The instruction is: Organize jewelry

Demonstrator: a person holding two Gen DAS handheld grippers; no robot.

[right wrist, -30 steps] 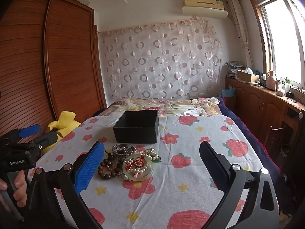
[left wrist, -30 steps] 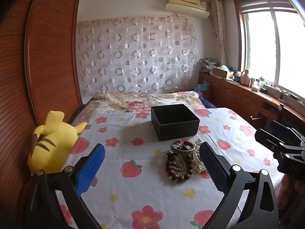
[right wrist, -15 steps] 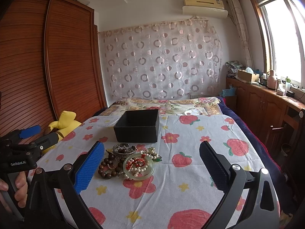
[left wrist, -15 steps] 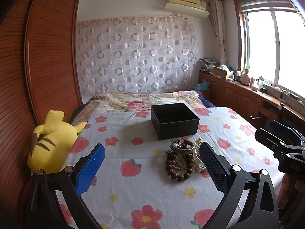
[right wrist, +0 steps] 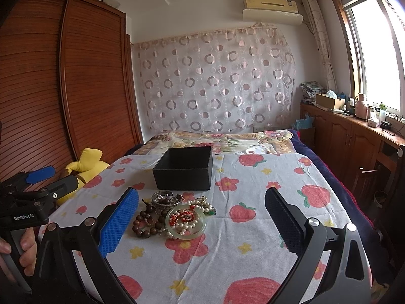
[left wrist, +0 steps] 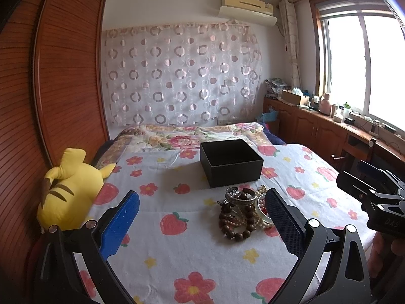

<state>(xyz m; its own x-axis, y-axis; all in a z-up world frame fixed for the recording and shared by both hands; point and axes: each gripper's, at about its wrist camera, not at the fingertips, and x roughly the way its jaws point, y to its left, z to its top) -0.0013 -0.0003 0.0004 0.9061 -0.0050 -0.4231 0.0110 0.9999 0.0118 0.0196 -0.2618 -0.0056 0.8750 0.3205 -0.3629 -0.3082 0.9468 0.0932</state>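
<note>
- Your left gripper (left wrist: 201, 217) & right gripper (right wrist: 201, 217): both w/ jaws wide apart, empty.
- Jewelry pile (right wrist: 174, 215) on bedsheet (right wrist: 253, 240), just in front of black box (right wrist: 184, 168).

Matt black box (right wrist: 183, 171), glossy wooden beads (right wrist: 144, 224) and translucent smooth bangle (right wrist: 186, 221) on printed cloth sheet (right wrist: 253, 240).

Left gripper (left wrist: 202, 217) jaws wide apart, holding nothing, lower frame. Jewelry pile (left wrist: 241, 214) center-right on strawberry sheet (left wrist: 182, 253), partly behind right finger; bangle maybe. Black box (left wrist: 231, 162) just beyond. Yellow plush (left wrist: 67, 190) left. Right gripper (left wrist: 374, 190) at right edge.
</note>
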